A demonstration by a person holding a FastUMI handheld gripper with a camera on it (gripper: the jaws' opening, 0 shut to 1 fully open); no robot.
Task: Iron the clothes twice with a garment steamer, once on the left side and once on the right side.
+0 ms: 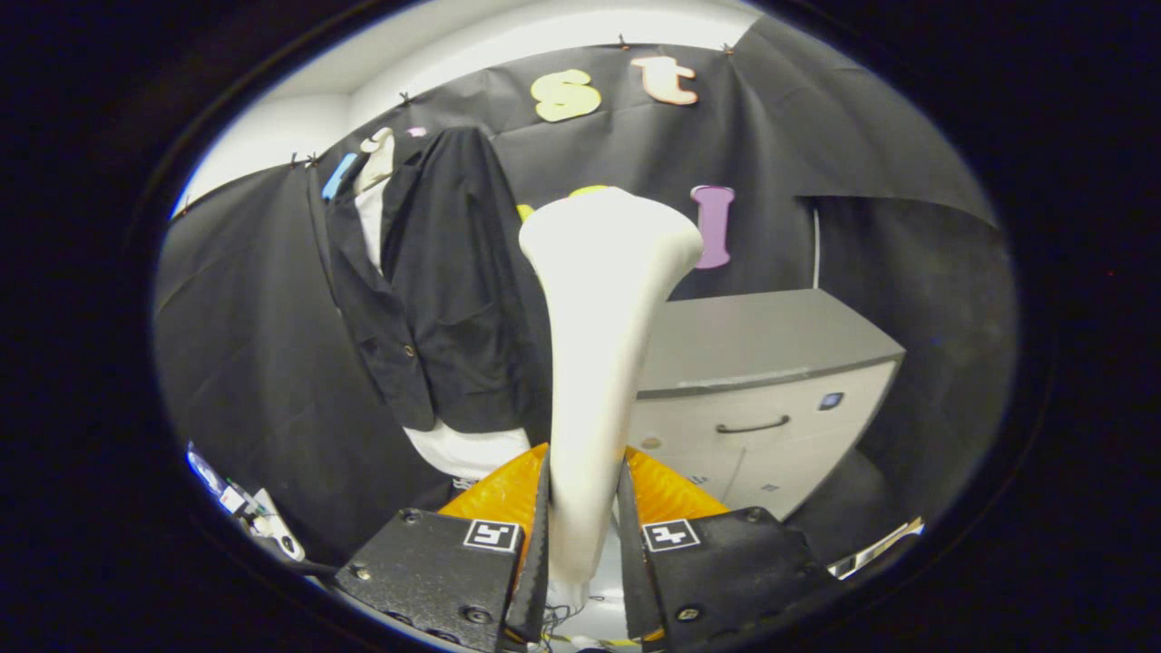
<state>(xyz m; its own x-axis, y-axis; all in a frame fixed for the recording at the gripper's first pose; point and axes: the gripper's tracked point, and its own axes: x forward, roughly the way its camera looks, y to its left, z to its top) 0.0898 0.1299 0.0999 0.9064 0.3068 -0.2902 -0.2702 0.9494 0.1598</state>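
Note:
My gripper (583, 535) is shut on the handle of a white garment steamer (599, 345), which stands upright between the fingers and widens to its head at the top. Beyond it and to the left hangs a black jacket (444, 290) over a white shirt (467, 449) on a mannequin, some way off from the steamer head. The steamer hides the jacket's right edge.
A grey-topped cabinet (771, 390) with a drawer handle stands to the right, just behind the steamer. An orange object (671, 494) lies low behind the fingers. Small items (249, 512) sit low at the left. Black cloth walls close the booth.

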